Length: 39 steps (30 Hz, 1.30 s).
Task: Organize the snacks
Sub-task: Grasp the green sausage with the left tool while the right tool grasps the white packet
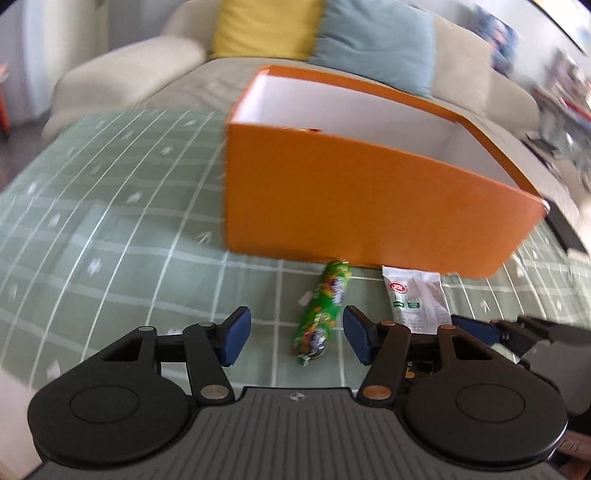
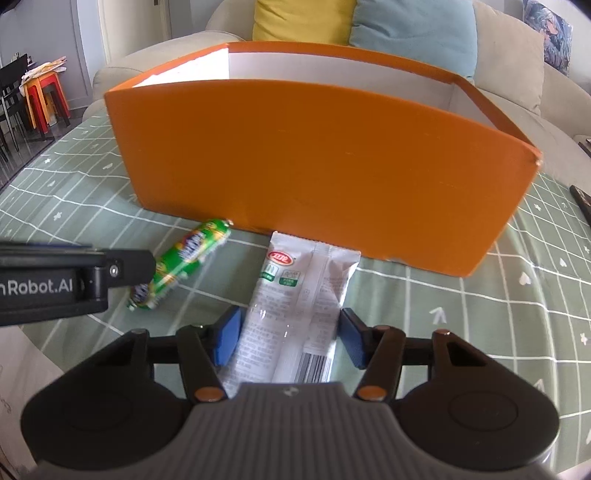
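Note:
A green sausage-shaped snack [image 1: 325, 306] lies on the tablecloth in front of the orange box [image 1: 369, 206]. My left gripper [image 1: 297, 339] stands open astride its near end, both blue pads clear of it. Just to its right a white flat packet [image 2: 295, 295] lies with its far end against the box wall [image 2: 314, 166]. My right gripper [image 2: 288, 336] straddles the packet's near half, pads right at its two long edges. The packet is flat and uncrumpled. The green snack [image 2: 188, 258] is partly hidden behind a finger [image 2: 125, 269] of my left gripper. The box is open-topped and white inside; its floor is hidden.
A green checked tablecloth [image 2: 480, 314] covers the round table. Behind it stands a beige sofa [image 2: 517, 62] with a yellow cushion [image 2: 303, 18] and a blue one [image 2: 413, 26]. Red and orange stools [image 2: 44, 99] stand far left. A dark object [image 2: 581, 199] lies at the table's right edge.

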Motion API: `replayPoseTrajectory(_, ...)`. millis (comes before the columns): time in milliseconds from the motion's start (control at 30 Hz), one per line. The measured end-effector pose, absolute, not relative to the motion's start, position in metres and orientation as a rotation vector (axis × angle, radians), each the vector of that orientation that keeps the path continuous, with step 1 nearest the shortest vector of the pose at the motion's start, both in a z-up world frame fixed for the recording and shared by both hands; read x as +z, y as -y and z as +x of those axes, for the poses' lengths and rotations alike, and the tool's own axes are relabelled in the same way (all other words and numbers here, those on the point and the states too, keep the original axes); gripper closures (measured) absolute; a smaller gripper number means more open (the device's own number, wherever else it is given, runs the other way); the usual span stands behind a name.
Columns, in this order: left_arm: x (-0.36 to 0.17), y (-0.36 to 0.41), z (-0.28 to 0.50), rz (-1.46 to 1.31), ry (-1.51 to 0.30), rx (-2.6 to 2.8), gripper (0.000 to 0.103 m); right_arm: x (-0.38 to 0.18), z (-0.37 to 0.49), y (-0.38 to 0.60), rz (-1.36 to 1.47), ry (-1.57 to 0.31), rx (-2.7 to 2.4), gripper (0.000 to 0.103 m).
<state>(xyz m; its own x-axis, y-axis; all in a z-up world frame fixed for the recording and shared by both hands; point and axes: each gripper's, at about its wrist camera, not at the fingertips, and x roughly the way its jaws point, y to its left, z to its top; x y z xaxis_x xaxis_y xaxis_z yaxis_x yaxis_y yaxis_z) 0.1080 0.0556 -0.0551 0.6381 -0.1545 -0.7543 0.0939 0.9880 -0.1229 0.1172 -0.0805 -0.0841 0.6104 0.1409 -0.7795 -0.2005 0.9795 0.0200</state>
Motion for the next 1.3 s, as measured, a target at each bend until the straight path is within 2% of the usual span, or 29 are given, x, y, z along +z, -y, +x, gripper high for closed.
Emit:
replayPoseTrajectory(167, -0.060, -0.038, 0.124, 0.073, -0.888, -0.181, 0.042, -0.083, 0.115, 0.093, -0.079, -0.902, 0.203, 0.047)
replayPoseTrajectory(333, -0.073, -0.034, 0.137, 0.098, -0.916, -0.198, 0.049, -0.085, 0.112, 0.095, -0.076, -0.889, 0.206, 0.047)
replayPoseTrajectory(800, -0.086, -0.025, 0.137, 0.138, -0.881, -0.218, 0.051, -0.090, 0.113, 0.094, -0.068, -0.852, 0.219, 0.033)
replayPoseTrajectory(867, -0.087, -0.025, 0.137, 0.133, -0.879, -0.225, 0.056, -0.090, 0.114, 0.092, -0.071, -0.844, 0.216, 0.036)
replayPoseTrajectory(900, -0.087, -0.025, 0.137, 0.132, -0.877, -0.228, 0.060, -0.091, 0.115, 0.092, -0.071, -0.837, 0.219, 0.042)
replayPoseTrajectory(1000, -0.087, -0.022, 0.137, 0.134, -0.871, -0.234, 0.069, -0.090, 0.115, 0.092, -0.069, -0.827, 0.220, 0.050)
replayPoseTrajectory(1133, -0.089, -0.017, 0.134, 0.163, -0.859, -0.249, 0.076, -0.090, 0.116, 0.092, -0.068, -0.822, 0.222, 0.052)
replayPoseTrajectory(1300, -0.087, -0.017, 0.129, 0.160, -0.863, -0.248, 0.078, -0.088, 0.117, 0.092, -0.066, -0.835, 0.228, 0.054)
